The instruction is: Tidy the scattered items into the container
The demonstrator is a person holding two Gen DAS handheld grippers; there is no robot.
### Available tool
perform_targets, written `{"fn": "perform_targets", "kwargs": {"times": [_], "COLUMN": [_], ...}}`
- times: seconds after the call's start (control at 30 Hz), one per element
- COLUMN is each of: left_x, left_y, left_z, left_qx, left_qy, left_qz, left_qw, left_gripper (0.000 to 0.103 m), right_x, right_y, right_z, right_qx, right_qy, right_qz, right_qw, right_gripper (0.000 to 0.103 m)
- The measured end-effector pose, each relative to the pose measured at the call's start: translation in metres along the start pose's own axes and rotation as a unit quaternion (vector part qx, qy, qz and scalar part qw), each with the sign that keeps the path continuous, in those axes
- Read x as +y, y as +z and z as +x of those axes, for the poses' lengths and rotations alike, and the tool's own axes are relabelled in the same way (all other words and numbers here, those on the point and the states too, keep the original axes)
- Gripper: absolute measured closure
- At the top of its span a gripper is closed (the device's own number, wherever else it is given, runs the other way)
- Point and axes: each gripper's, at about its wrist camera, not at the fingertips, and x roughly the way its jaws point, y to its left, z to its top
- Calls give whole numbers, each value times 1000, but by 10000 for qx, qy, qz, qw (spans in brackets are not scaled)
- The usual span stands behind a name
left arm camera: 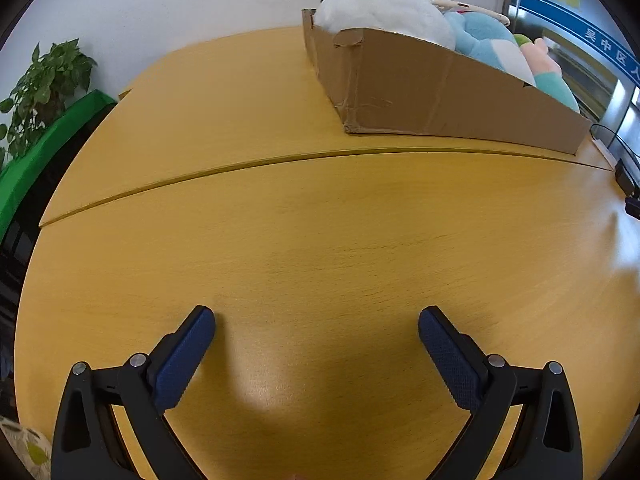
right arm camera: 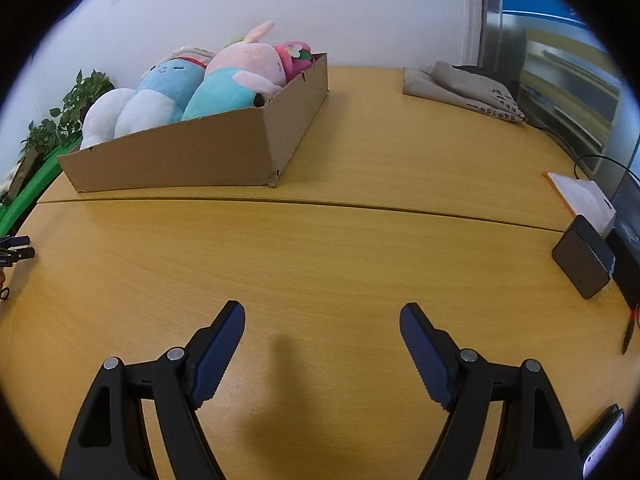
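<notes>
A low cardboard box (left arm camera: 440, 96) stands on the wooden table (left arm camera: 320, 240), far right in the left wrist view and far left in the right wrist view (right arm camera: 192, 156). It holds several plush toys: a white one (left arm camera: 380, 12), a blue one (right arm camera: 168, 80), a pink and teal rabbit (right arm camera: 240, 76) and a magenta one (right arm camera: 296, 56). My left gripper (left arm camera: 317, 322) is open and empty over bare table. My right gripper (right arm camera: 322, 318) is open and empty too. The left gripper's tips (right arm camera: 16, 248) show at the left edge of the right wrist view.
A folded grey cloth bag (right arm camera: 460, 88) lies at the far right. A dark box (right arm camera: 582, 256), a white pad (right arm camera: 580, 196), cables and a phone (right arm camera: 600, 440) sit along the right edge. A potted plant (left arm camera: 44, 84) and a green board (left arm camera: 48, 148) stand beyond the left edge.
</notes>
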Motion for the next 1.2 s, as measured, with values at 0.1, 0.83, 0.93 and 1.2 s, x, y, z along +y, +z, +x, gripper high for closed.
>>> {"fn": "perform_targets", "kwargs": {"times": [0.1, 0.83, 0.93, 1.2], "left_x": [0, 32, 35, 35], "left_y": [-1, 32, 32, 34], "left_z": [6, 31, 31, 31], "left_qx": [-75, -147, -147, -148], "left_qy": [-128, -463, -461, -453], "left_qz": [184, 644, 643, 646], "left_qw": [9997, 9967, 9968, 9968], "left_gripper": [0, 0, 0, 0], "right_x": [12, -16, -17, -19], "right_y": [4, 27, 28, 30], "right_z": [10, 41, 41, 42], "right_qx": [80, 535, 534, 514], "right_qy": [98, 1085, 1097, 1117], "right_qz": [-235, -1784, -1808, -1806], "right_qw": [9996, 9765, 9759, 9759], "right_gripper": [23, 0, 0, 0]}}
